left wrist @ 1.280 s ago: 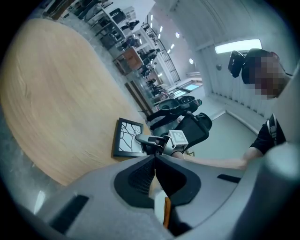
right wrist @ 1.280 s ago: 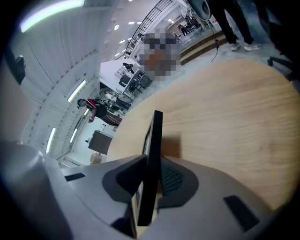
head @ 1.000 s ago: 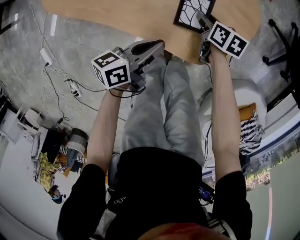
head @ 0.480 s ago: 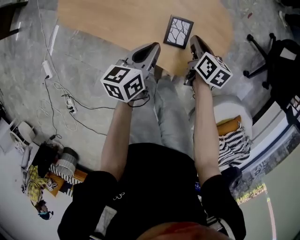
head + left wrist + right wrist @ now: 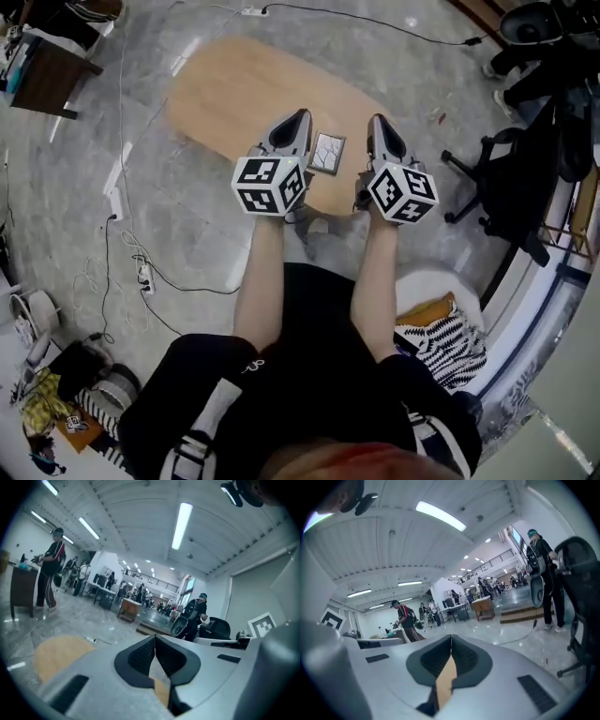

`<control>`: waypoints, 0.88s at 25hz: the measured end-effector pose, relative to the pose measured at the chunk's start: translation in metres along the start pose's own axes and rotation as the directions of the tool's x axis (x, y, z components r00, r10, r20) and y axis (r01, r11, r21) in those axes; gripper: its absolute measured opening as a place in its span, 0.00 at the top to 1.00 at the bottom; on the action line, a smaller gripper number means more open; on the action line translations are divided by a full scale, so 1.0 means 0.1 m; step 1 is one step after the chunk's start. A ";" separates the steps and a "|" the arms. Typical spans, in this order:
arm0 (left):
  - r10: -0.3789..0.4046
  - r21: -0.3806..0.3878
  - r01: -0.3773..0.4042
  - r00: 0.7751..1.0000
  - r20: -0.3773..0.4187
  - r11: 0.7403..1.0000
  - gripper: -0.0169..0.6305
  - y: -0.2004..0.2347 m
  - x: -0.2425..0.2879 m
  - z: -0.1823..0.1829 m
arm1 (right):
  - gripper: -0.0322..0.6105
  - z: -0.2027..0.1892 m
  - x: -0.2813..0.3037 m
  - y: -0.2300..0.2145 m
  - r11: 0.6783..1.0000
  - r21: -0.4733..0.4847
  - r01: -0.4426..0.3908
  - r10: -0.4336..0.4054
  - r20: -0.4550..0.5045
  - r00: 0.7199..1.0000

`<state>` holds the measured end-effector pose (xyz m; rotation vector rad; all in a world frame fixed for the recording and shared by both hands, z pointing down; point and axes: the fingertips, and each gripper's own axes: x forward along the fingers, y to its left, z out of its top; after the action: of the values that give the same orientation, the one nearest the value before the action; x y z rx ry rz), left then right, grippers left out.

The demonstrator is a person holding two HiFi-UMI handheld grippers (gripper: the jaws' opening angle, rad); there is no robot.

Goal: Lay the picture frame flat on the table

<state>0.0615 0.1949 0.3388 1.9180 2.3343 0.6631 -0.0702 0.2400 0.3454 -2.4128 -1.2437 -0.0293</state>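
The picture frame [image 5: 327, 153], black-edged with a white branch pattern, lies flat on the oval wooden table [image 5: 234, 94] near its near edge. My left gripper [image 5: 295, 116] hovers just left of the frame and my right gripper [image 5: 377, 122] just right of it. Neither touches it. Both point up and away over the room. In the left gripper view the left gripper [image 5: 154, 637] has its jaws pressed together with nothing between them. In the right gripper view the right gripper [image 5: 451, 637] is likewise shut and empty.
A black office chair [image 5: 506, 187] stands right of the table. A white seat with a striped cushion [image 5: 441, 333] is by my right side. Cables and a power strip [image 5: 117, 202] lie on the floor at left. People and desks stand far off.
The right gripper has drawn back from the frame's corner and its jaws have shut empty. Both grippers have lifted toward me and the head view has pulled away from the table.
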 end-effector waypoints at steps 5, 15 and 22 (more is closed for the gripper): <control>-0.033 0.110 0.016 0.987 0.156 0.994 0.96 -0.33 -0.11 0.86 | 0.93 0.81 -0.20 0.31 0.987 -0.160 -0.025 0.042 0.103 0.994; -0.003 0.198 -0.045 0.972 0.234 0.979 0.96 -0.37 -0.23 1.32 | 0.93 1.24 -0.31 0.45 0.956 -0.293 0.020 0.030 0.166 0.986; -0.012 0.209 -0.044 0.967 0.255 0.977 0.96 -0.37 -0.31 1.42 | 0.93 1.33 -0.34 0.51 0.954 -0.299 0.026 0.033 0.191 0.981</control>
<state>0.0770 0.2026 0.1894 1.9683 2.3064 0.1550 -0.0728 0.2380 0.1993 -2.7342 -1.4093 0.0203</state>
